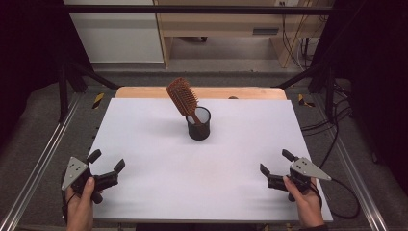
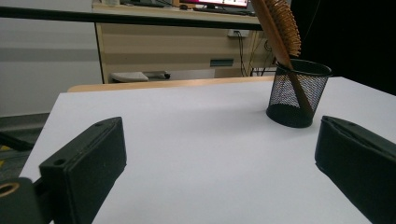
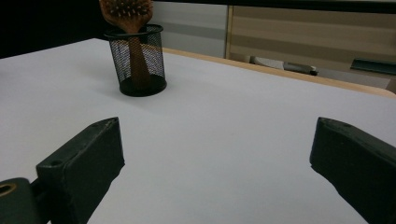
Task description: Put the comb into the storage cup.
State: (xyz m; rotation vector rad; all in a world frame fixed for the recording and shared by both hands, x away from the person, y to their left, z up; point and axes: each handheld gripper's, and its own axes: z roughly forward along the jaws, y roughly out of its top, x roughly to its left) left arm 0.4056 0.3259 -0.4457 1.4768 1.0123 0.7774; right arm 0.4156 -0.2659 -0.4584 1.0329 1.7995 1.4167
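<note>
Holding my left gripper (image 1: pixel 107 161) at lower left and right gripper (image 1: pixel 275 162) at lower right, jaws spread (both empty), I see the hairbrush (image 1: pixel 183 97) leaning in the mesh cup (image 1: pixel 198 124) at centre.

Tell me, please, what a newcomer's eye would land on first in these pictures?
First, the brown hairbrush, standing handle-down and tilted in the black mesh cup near the middle of the white table. Then the left gripper and right gripper, both open, at the near corners, well away from the cup.
</note>
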